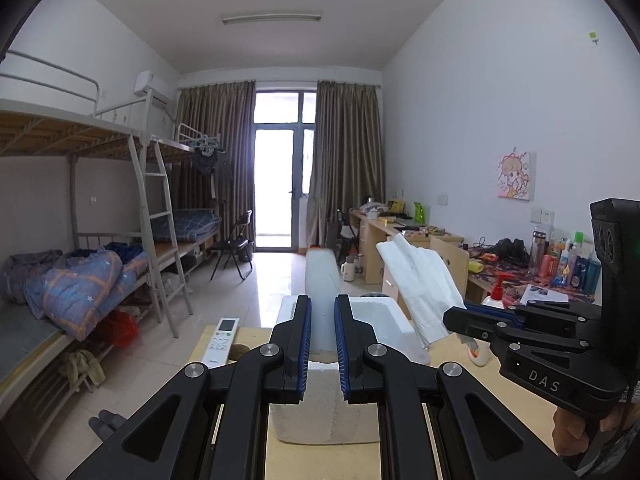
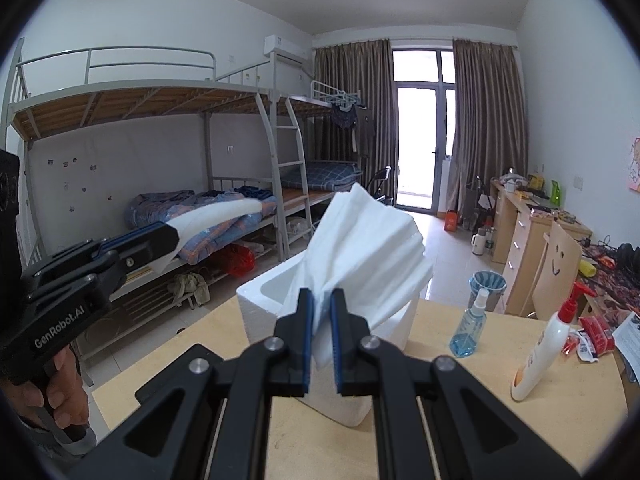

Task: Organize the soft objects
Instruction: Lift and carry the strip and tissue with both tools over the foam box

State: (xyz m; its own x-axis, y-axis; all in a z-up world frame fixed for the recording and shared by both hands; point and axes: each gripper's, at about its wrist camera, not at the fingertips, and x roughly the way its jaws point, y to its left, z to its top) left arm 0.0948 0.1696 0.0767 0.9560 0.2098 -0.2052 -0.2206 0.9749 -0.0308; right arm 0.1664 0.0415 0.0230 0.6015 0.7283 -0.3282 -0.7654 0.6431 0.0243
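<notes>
Right wrist view: the right claw (image 2: 321, 316) is clamped on a white cloth (image 2: 368, 248) above the foam box (image 2: 256, 300); the left claw (image 1: 322, 320) pinches a white strip (image 1: 320, 280). Neither is stowed yet.

A: What stays hidden?
B: The foam box (image 2: 256, 304) interior sits behind the white cloth (image 2: 372, 240).
A: And the lotion bottle (image 1: 486, 322)?
B: The right gripper (image 1: 454, 318) covers most of it; its label is unreadable.
</notes>
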